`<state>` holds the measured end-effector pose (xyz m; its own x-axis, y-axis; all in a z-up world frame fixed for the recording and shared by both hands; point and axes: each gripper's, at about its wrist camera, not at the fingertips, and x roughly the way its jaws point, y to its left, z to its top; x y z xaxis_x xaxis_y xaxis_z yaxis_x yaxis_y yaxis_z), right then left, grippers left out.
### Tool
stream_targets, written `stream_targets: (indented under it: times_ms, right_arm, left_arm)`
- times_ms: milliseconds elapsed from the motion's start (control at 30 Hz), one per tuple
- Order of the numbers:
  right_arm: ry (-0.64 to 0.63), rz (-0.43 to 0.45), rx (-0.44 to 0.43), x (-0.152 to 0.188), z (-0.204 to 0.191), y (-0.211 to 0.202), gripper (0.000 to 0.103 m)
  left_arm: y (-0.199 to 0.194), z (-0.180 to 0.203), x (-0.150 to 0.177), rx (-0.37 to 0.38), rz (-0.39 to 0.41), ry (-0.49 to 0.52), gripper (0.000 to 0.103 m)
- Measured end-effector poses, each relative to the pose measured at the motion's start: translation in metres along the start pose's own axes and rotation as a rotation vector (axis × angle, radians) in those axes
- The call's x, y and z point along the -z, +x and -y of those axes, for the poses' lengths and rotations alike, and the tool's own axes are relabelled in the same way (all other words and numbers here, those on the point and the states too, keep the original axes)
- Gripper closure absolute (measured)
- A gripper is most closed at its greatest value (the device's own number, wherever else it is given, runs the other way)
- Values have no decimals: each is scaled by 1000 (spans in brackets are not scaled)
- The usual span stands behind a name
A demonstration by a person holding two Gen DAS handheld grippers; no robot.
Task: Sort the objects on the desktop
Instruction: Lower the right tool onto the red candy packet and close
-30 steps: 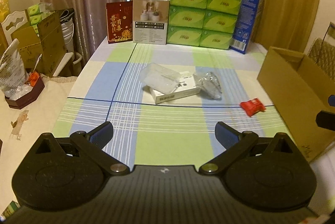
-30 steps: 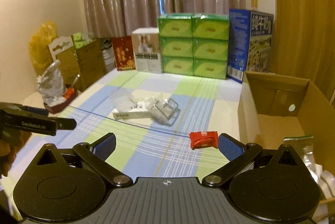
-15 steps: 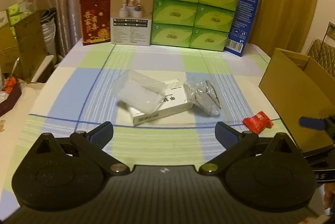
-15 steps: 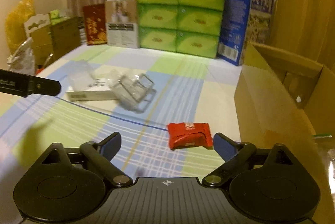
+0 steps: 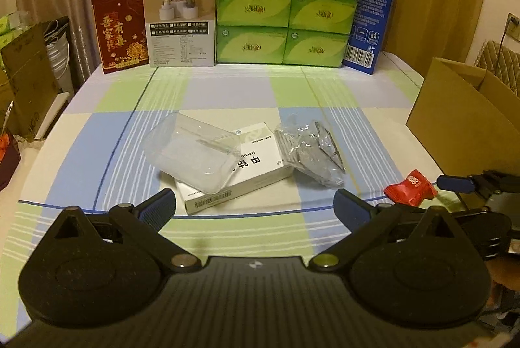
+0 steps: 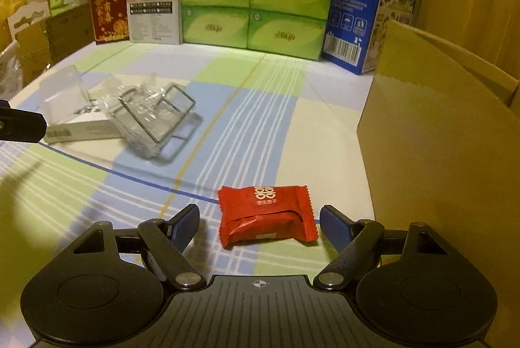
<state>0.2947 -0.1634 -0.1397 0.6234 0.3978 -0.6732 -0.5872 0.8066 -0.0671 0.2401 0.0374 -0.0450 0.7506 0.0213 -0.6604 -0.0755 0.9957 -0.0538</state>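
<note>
Both the left gripper (image 5: 255, 206) and the right gripper (image 6: 260, 226) are matte black, with two round discs behind the jaws, silver pivot screws, blue-padded fingers (image 6: 185, 223), and a ribbed centre plate bearing a small crosshair mark.

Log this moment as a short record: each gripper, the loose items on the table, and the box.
right gripper: jaws closing, red packet between them, pads not yet on it
left gripper: open, nothing between the jaws, facing the white box
clear tray: lying partly on the white box
wire rack in clear wrap: right of the white box, touching it
cardboard box: open, at the table's right edge, right of the red packet
tablecloth: checked, blue and green
</note>
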Motion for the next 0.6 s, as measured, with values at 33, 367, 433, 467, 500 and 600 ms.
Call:
stream_targets:
  times_ms: [33,367,433,467,500,600]
  right_arm:
    - [7,-4,-3,0,2,2,26]
    - [43,2,-28,-4,9,7,44]
    - [42,6,-29,-2,9,6,48]
    - [37,10,-28,-2,8,5,50]
    - [30,13,-27,-2,7,5,55]
    - [39,18,-24,-1,9,3,60]
  left_arm:
    - [2,0,0,1,-4,-3,2]
    - [11,20,-3,29,-7,13,2]
    - [13,21,-3,30,-6,9,2]
    - [14,22,-4,29,-8,9,2]
    - [15,22,-3,30,-10,9,2]
    - [16,23,-3,33,-12,11,2]
